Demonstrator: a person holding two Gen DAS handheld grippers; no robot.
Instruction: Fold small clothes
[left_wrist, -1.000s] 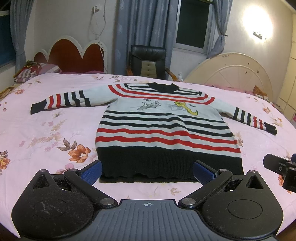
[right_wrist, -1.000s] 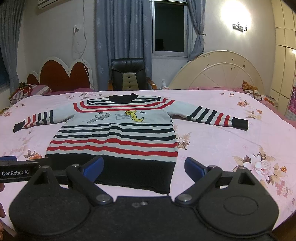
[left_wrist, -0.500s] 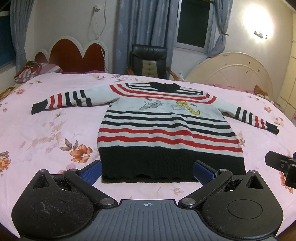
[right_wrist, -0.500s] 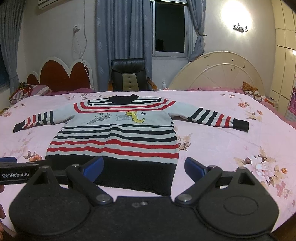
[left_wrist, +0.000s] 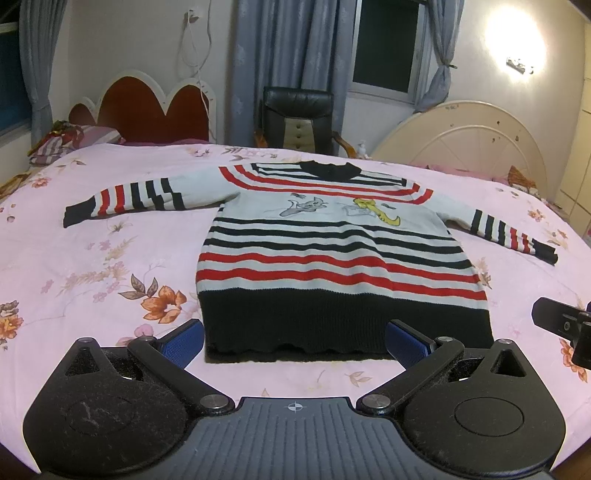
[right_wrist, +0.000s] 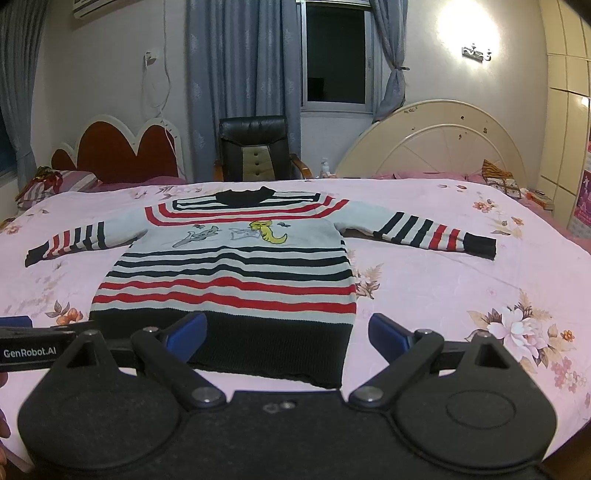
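Note:
A small knit sweater (left_wrist: 332, 254) with red, black and pale stripes, a black hem and cartoon figures on the chest lies flat, front up, on the pink floral bed sheet (left_wrist: 92, 266), both sleeves spread out. The sweater (right_wrist: 236, 273) shows the same way in the right wrist view. My left gripper (left_wrist: 295, 338) hovers open just before the black hem, nothing between its blue pads. My right gripper (right_wrist: 288, 330) is open too, above the hem's right corner. The left gripper's body (right_wrist: 33, 350) shows at the left edge of the right wrist view.
The bed sheet (right_wrist: 461, 288) stretches wide on both sides of the sweater. Behind the bed stand a red headboard (left_wrist: 147, 110), a black chair (left_wrist: 299, 118) and a cream round headboard (left_wrist: 461, 140). A striped pillow (left_wrist: 62, 144) lies at the far left.
Both grippers have shifted slightly, so the sweater appears a little further right in each view. Both stay open and the sweater lies untouched.

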